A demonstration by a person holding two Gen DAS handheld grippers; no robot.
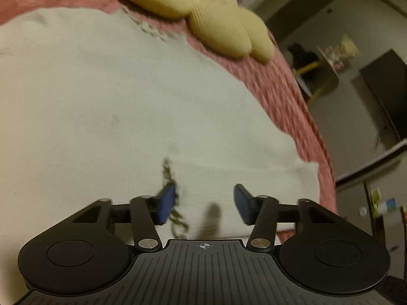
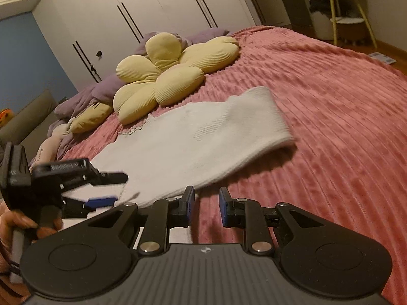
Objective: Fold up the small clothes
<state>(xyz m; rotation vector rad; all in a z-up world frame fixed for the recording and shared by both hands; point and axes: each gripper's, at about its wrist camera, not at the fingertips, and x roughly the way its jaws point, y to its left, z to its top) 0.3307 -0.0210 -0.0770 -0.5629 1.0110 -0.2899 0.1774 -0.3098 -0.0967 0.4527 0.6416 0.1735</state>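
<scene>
A small white knit garment [image 2: 193, 137] lies spread on the pink bedspread [image 2: 330, 117]. In the left wrist view it fills most of the frame [image 1: 114, 96], with a ribbed band and a bit of trim near the fingers. My left gripper [image 1: 204, 204] is open, its blue pads straddling the garment's near edge; it also shows in the right wrist view [image 2: 106, 188], low at the garment's left corner. My right gripper [image 2: 206, 204] is open and empty, just above the bedspread at the garment's near edge.
A yellow flower-shaped cushion [image 2: 162, 73] lies beyond the garment, with purple bedding [image 2: 101, 89] behind it. White wardrobe doors [image 2: 152, 7] stand at the back. A small side table [image 2: 340, 12] stands at the far right past the bed.
</scene>
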